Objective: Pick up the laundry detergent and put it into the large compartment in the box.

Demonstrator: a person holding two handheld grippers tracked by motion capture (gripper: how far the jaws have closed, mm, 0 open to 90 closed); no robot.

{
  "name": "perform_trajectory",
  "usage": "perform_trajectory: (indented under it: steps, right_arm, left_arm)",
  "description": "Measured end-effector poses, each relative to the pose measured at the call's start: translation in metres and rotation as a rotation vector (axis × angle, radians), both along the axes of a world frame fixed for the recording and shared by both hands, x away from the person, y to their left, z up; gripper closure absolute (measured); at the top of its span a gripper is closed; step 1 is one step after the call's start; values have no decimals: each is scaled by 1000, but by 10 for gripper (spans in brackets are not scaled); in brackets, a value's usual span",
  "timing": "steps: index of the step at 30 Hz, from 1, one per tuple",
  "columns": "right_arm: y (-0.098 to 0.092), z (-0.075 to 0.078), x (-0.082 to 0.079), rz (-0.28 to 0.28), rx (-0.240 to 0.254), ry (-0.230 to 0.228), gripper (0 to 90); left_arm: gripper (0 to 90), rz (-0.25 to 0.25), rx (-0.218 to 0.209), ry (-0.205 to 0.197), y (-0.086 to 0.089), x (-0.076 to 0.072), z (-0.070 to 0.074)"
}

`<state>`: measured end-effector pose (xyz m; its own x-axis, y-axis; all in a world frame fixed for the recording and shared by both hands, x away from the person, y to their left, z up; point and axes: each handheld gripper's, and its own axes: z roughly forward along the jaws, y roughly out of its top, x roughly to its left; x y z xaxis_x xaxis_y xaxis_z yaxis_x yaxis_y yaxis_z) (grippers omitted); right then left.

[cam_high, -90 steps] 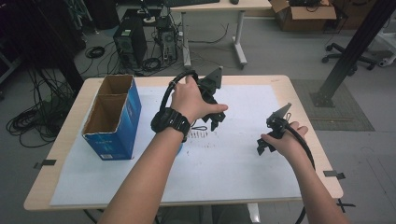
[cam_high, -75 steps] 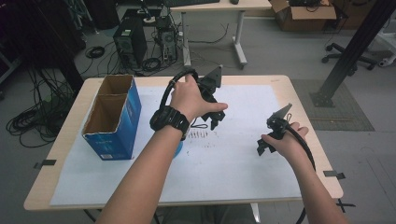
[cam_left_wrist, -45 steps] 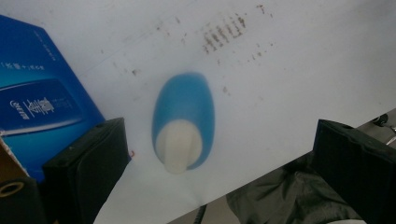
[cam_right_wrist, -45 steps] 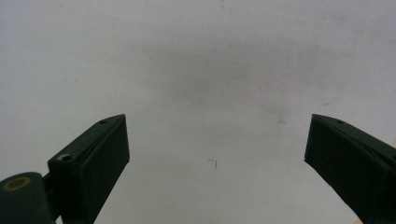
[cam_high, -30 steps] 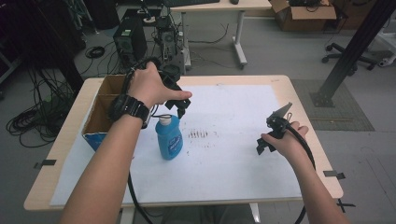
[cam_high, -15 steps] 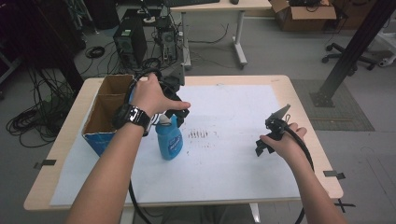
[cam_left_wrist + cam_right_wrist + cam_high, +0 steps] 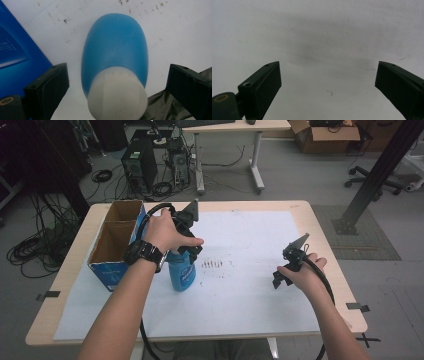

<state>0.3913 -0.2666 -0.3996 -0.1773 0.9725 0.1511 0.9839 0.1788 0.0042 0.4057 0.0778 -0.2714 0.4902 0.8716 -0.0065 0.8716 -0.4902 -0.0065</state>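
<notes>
- The blue bottle (image 7: 181,272) stood upright on the white sheet (image 7: 250,290), just beside the cardboard box (image 7: 114,245).
- The left gripper (image 7: 117,82) hung above the bottle's white cap (image 7: 117,96), jaws wide apart, touching nothing.
- The right gripper (image 7: 287,267) hovered well apart over bare sheet, jaws spread.

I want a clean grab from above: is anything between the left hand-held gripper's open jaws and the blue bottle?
Nothing visible. The left hand-held gripper is open above the blue bottle, its white cap between the jaws; the blue box stands aside.
</notes>
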Motion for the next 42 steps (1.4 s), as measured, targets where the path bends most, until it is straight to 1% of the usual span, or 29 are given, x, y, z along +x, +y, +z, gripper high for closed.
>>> perform_trajectory:
  steps: [3, 7, 13, 16, 26, 28, 42]
  right_arm:
    - [0, 0, 0, 1, -3, -1, 69]
    - [1, -1, 0, 3, -2, 1, 69]
    - [1, -2, 0, 6, -1, 2, 69]
    - [1, -2, -1, 5, 1, -1, 70]
    - [0, -3, -1, 4, 0, -1, 70]
    - [0, -4, -1, 3, 0, 0, 70]
    - [1, -5, -1, 7, 0, 2, 70]
  left_arm:
    - [51, 1, -5, 0, 0, 0, -3]
    - [51, -8, -1, 1, -2, -1, -7]
    - [54, -16, 0, 6, -3, -1, -11]
    - [83, -18, 2, 12, -3, 0, -13]
    - [127, -20, 4, 17, -3, 0, -15]
    - [150, -21, 5, 19, -3, 1, -15]
    - [200, -24, 6, 16, -2, 2, -16]
